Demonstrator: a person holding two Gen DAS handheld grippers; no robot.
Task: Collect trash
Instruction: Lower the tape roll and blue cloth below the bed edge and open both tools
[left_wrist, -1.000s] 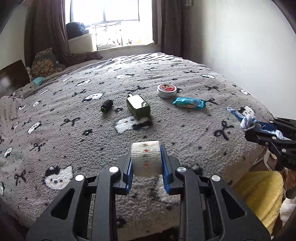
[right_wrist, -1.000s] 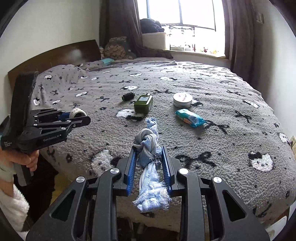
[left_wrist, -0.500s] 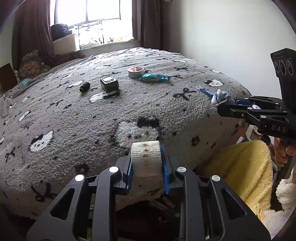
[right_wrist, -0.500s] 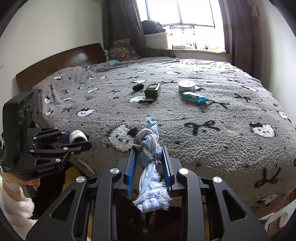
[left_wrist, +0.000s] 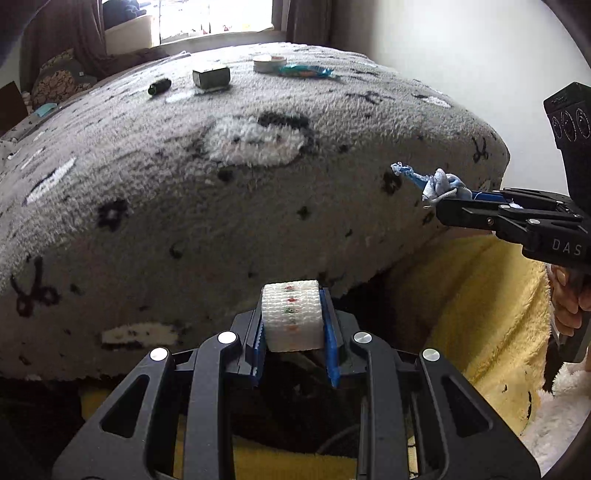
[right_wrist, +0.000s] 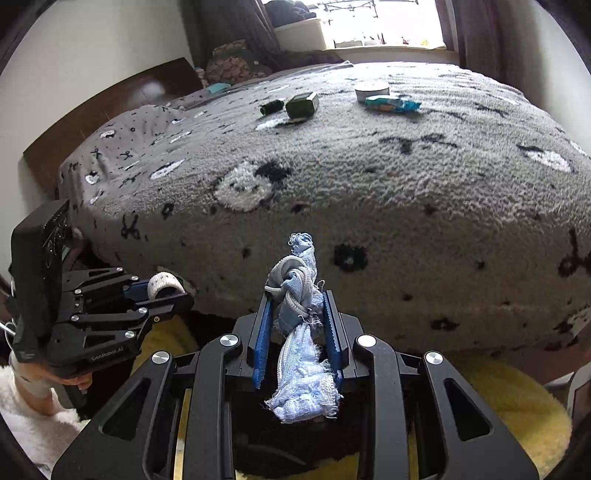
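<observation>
My left gripper (left_wrist: 292, 325) is shut on a white bandage roll (left_wrist: 291, 316) and holds it off the foot edge of the bed, below the mattress top. It also shows in the right wrist view (right_wrist: 166, 291). My right gripper (right_wrist: 297, 314) is shut on a knotted blue rag (right_wrist: 297, 295) that hangs down between the fingers. The right gripper also shows in the left wrist view (left_wrist: 448, 199), to the right of the bed corner. A blue snack wrapper (left_wrist: 304, 71) lies far back on the bed.
The grey patterned blanket (left_wrist: 221, 177) covers the bed. On it lie a white tin (left_wrist: 269, 62), a green box (left_wrist: 211, 76) and a small dark bottle (left_wrist: 159, 86). A yellow fabric (left_wrist: 480, 302) lies below, by the bed's foot. A white wall is at the right.
Both grippers have pulled back from the bed and dropped lower, still holding the roll and the rag. The bed top now sits above them.
</observation>
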